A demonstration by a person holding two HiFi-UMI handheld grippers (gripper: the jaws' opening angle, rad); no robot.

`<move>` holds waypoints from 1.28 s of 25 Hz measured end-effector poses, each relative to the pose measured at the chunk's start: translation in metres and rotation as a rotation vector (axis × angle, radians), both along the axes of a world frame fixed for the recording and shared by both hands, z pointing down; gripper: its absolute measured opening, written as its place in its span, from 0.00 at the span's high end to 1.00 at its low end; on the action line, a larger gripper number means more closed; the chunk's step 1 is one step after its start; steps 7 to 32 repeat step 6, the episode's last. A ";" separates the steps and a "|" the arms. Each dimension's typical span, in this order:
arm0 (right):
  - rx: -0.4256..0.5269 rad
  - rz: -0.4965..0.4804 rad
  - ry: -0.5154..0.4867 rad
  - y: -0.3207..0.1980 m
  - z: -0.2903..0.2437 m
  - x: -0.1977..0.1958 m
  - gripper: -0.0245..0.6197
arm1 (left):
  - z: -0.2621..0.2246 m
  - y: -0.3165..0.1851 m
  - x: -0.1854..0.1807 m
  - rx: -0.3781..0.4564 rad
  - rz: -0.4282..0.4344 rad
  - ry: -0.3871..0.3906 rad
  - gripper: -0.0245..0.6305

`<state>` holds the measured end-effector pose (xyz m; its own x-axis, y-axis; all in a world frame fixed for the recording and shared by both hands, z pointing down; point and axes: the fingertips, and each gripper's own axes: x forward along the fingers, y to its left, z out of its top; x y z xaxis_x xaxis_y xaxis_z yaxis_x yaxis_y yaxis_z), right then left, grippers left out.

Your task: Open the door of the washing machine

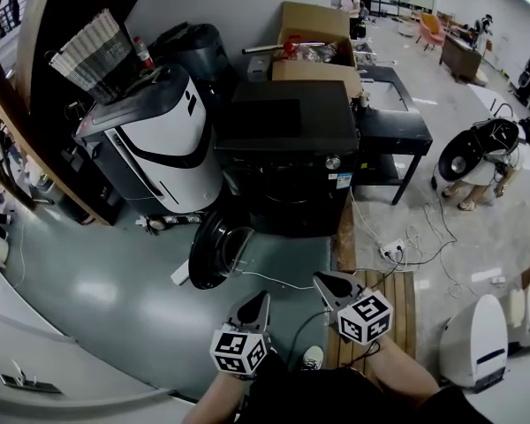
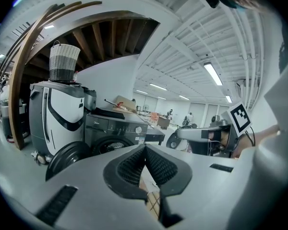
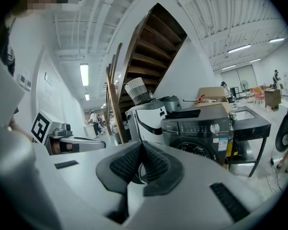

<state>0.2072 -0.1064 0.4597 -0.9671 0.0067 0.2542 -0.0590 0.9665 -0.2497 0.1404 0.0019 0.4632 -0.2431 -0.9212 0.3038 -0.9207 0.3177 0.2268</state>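
The washing machine (image 1: pixel 287 144) is seen standing on the floor, not on a worktop, between a white appliance (image 1: pixel 155 140) on its left and a black table (image 1: pixel 393 126) on its right. A cardboard box (image 1: pixel 314 42) is set behind it. Its round door (image 1: pixel 214 247) is found already swung out to the left of the drum opening, so the task is judged to be done or nearly done.

The left gripper (image 1: pixel 261 297) and the right gripper (image 1: pixel 323 281) are held low and close to the person's body, well apart from the machine. In the left gripper view the left gripper (image 2: pixel 145 148) is shown clenched, its ribbed pads pressed tip to tip with nothing between them. The right gripper (image 3: pixel 141 145) is likewise shown clenched and empty, and the machine (image 3: pixel 197 128) is framed beyond it.

The door is judged to be stiff and fairly heavy, a thick dark ring around a glass bowl, carried on a hinge at its left side. It is expected to swing freely once unlatched. Its smooth rim is likely to be slippery between the pads. Hold is best taken at the rim opposite the hinge, where leverage is greatest. The glass centre is better left untouched.
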 end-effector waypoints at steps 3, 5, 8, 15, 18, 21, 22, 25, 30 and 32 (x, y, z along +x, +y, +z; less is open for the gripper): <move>-0.003 -0.002 0.000 0.001 0.001 0.000 0.94 | 0.001 0.001 0.000 0.000 -0.003 0.002 0.93; -0.003 -0.003 0.001 0.001 0.001 0.000 0.94 | 0.001 0.000 0.000 -0.001 -0.003 0.003 0.93; -0.004 -0.003 0.001 0.001 0.001 0.000 0.94 | 0.002 0.000 0.001 -0.001 -0.003 0.003 0.93; -0.004 -0.003 0.001 0.001 0.001 0.000 0.94 | 0.002 0.000 0.001 -0.001 -0.003 0.003 0.93; -0.004 -0.003 0.001 0.001 0.001 0.000 0.94 | 0.002 0.000 0.001 -0.001 -0.003 0.003 0.93; -0.004 -0.003 0.001 0.001 0.001 0.000 0.94 | 0.002 0.000 0.001 -0.001 -0.003 0.003 0.93; -0.004 -0.003 0.001 0.001 0.001 0.000 0.94 | 0.002 0.000 0.001 -0.001 -0.003 0.003 0.93; -0.004 -0.003 0.001 0.001 0.001 0.000 0.94 | 0.002 0.000 0.001 -0.001 -0.003 0.003 0.93; -0.004 -0.003 0.001 0.001 0.001 0.000 0.94 | 0.002 0.000 0.001 -0.001 -0.003 0.003 0.93; -0.004 -0.003 0.001 0.001 0.001 0.000 0.94 | 0.002 0.000 0.001 -0.001 -0.003 0.003 0.93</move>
